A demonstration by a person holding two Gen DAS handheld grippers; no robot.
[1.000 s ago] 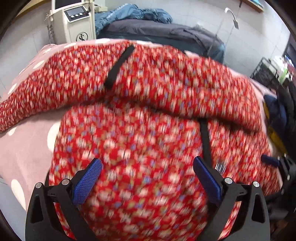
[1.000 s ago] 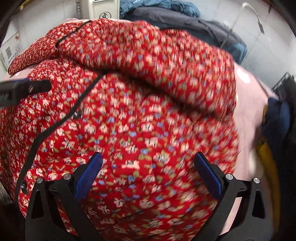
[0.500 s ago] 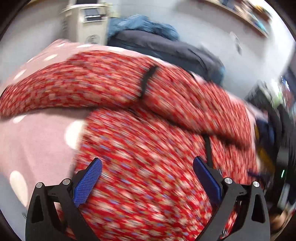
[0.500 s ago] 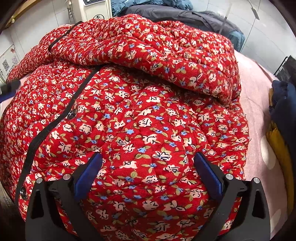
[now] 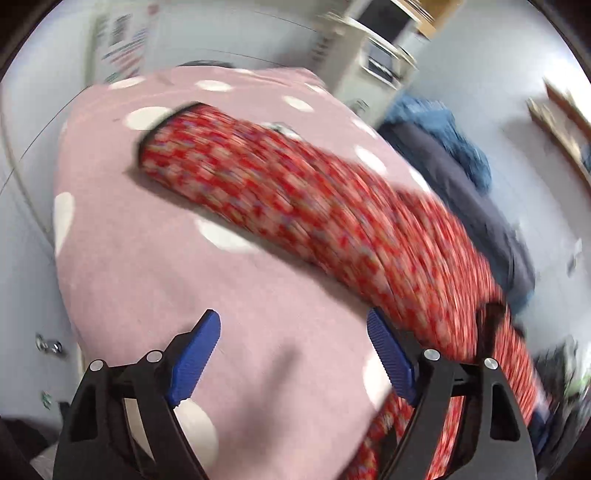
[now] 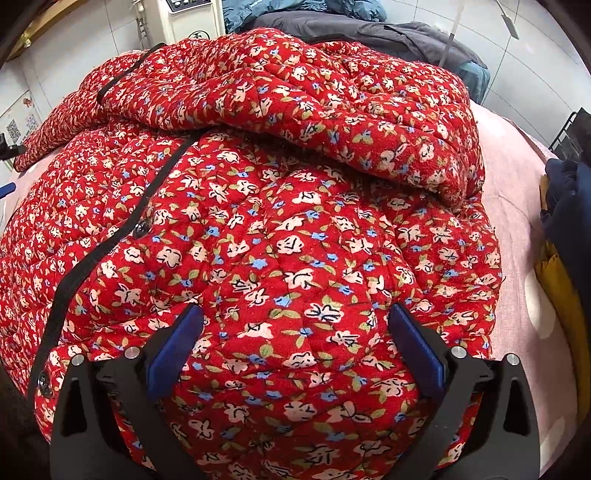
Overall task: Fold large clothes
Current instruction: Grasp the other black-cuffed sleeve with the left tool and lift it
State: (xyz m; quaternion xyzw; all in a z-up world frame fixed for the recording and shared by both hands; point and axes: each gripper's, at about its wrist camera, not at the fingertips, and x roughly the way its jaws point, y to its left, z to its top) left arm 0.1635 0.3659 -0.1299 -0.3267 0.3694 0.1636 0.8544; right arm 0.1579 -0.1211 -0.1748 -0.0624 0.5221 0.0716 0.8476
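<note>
A red quilted floral jacket point(image 6: 280, 229) with black trim lies on a pink dotted cloth point(image 6: 517, 206); its right sleeve is folded across the top. My right gripper point(image 6: 295, 343) is open and empty, just above the jacket's lower body. In the left wrist view, blurred, the jacket's left sleeve point(image 5: 288, 199) stretches across the pink cloth point(image 5: 155, 266), its cuff at the far left. My left gripper point(image 5: 293, 350) is open and empty over bare pink cloth, the sleeve just beyond its right finger.
Dark and blue clothes point(image 6: 354, 26) are piled behind the jacket. A white machine point(image 6: 188, 18) stands at the back left. A navy and yellow garment point(image 6: 565, 236) lies at the right edge. A black crate point(image 6: 569, 133) stands beyond it.
My left gripper has swung left off the jacket body, now over pink cloth facing the outstretched sleeve. My right gripper has stayed nearly still over the jacket body.
</note>
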